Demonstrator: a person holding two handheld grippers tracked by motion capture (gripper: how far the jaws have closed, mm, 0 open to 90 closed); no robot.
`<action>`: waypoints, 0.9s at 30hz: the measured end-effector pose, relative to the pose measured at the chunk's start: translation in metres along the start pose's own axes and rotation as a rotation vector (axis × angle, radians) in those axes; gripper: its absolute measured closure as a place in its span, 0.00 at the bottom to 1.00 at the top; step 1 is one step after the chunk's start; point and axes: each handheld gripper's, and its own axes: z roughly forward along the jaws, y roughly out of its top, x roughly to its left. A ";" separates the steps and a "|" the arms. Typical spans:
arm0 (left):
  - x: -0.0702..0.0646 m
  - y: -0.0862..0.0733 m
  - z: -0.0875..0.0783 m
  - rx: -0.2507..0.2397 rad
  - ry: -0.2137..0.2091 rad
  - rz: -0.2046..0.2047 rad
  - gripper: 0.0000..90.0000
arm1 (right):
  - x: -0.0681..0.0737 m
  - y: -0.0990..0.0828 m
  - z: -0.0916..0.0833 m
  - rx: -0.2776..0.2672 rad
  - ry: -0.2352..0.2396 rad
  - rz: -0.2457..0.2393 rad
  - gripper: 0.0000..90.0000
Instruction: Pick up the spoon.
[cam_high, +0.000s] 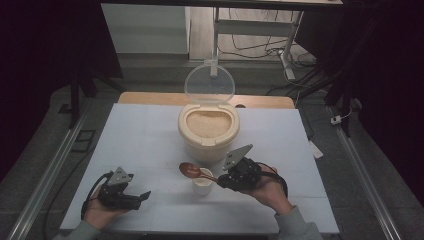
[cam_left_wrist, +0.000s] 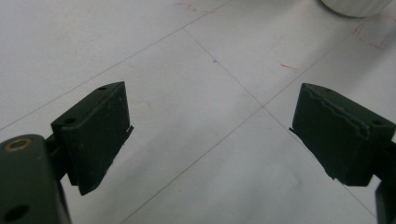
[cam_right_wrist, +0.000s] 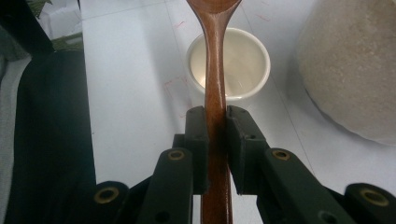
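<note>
Spoon (cam_high: 191, 170) is clamped by the handle in the right tongs (cam_right_wrist: 215, 122), its bowl empty beyond the cup (cam_high: 203, 186), at 6 o'clock of the open rice bin (cam_high: 208, 131); scooping is judged still undone. Left tongs (cam_left_wrist: 210, 128) are held wide open, empty, on the bench (cam_high: 150, 135).

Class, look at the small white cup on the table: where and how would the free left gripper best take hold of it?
Grip the small white cup across its outer wall, low down, coming level from its left side. It stands upright and round with no handle showing, and the wooden spoon in the right gripper crosses above its rim. The left gripper is open.
</note>
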 end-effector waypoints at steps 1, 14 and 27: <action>0.000 0.001 -0.001 -0.002 -0.003 0.002 0.13 | 0.001 0.000 0.000 -0.001 -0.001 0.004 0.88; -0.015 0.031 -0.025 -0.095 -0.068 0.056 0.13 | 0.001 -0.001 0.000 0.015 -0.007 -0.010 0.88; -0.071 0.106 -0.041 -0.108 -0.168 0.318 0.17 | 0.008 0.005 0.004 0.024 -0.004 -0.058 0.88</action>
